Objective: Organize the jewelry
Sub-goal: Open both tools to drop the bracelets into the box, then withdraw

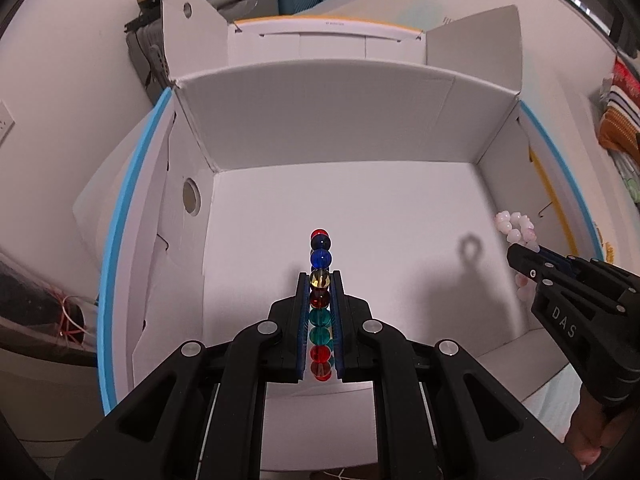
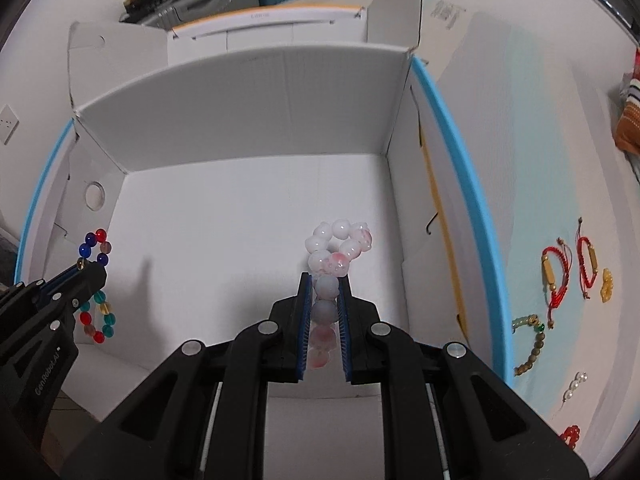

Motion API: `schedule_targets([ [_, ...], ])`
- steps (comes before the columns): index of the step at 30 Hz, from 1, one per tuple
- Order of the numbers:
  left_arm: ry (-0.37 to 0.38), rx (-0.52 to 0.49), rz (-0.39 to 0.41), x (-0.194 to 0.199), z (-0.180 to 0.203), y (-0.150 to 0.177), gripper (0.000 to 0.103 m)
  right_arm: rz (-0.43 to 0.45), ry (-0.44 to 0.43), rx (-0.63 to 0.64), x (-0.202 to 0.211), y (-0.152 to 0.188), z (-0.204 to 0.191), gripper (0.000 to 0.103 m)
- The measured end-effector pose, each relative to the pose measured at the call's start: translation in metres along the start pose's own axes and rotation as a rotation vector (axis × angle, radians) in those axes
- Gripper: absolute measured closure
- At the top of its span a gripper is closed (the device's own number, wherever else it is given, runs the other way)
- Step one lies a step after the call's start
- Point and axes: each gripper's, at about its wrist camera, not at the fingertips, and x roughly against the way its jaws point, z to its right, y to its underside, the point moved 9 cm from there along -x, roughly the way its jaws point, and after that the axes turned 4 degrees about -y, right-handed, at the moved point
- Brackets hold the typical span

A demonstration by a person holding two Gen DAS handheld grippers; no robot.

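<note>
Both wrist views look down into an open white cardboard box (image 1: 340,128), flaps up; its near wall is hidden behind the gripper bodies in each view. Left gripper (image 1: 320,280) has its jaws nearly closed, clamped on a multicoloured glass bead bracelet (image 1: 321,258). From its own camera the loop is edge-on, so it reads as a single column of red, blue, amber and teal beads; the lower beads sit between the blue pads and are partly masked. The right wrist view shows the same bracelet (image 2: 96,292) as an open loop, with the left gripper (image 2: 90,270) cutting across its middle and hiding a few beads. Right gripper (image 2: 325,280) is likewise almost shut, gripping a white-and-pink bead bracelet (image 2: 340,248); the upper part bunches above the fingertips, the beads inside the jaws are shadowed and look greyish. In the left view that bracelet (image 1: 514,228) is mostly covered by the right gripper (image 1: 520,254), only a few pale beads showing. Both bracelets hang over the box floor; contact with it probably none, hard to tell from these angles. A hand (image 1: 592,436) is cut off at the frame edge. Outside the box to the right, on a pale blue surface (image 2: 520,160), lie red cord bracelets (image 2: 568,272), a green-brown bead bracelet (image 2: 530,340) and small pearl and red pieces near the blurred rim.
</note>
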Motion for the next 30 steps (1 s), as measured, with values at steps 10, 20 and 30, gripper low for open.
schedule_targets([
  [10,-0.019,-0.011,-0.009,-0.007,0.0,0.002,0.093,-0.064,0.012,-0.005,-0.016,0.011,-0.001,0.089],
  [20,-0.043,0.019,0.041,0.012,-0.007,-0.004,0.059,-0.007,-0.023,0.017,-0.005,0.0,-0.012,0.056],
  [30,-0.056,0.04,0.168,0.062,-0.015,-0.002,0.024,0.107,-0.025,0.054,0.044,-0.004,-0.012,0.03],
])
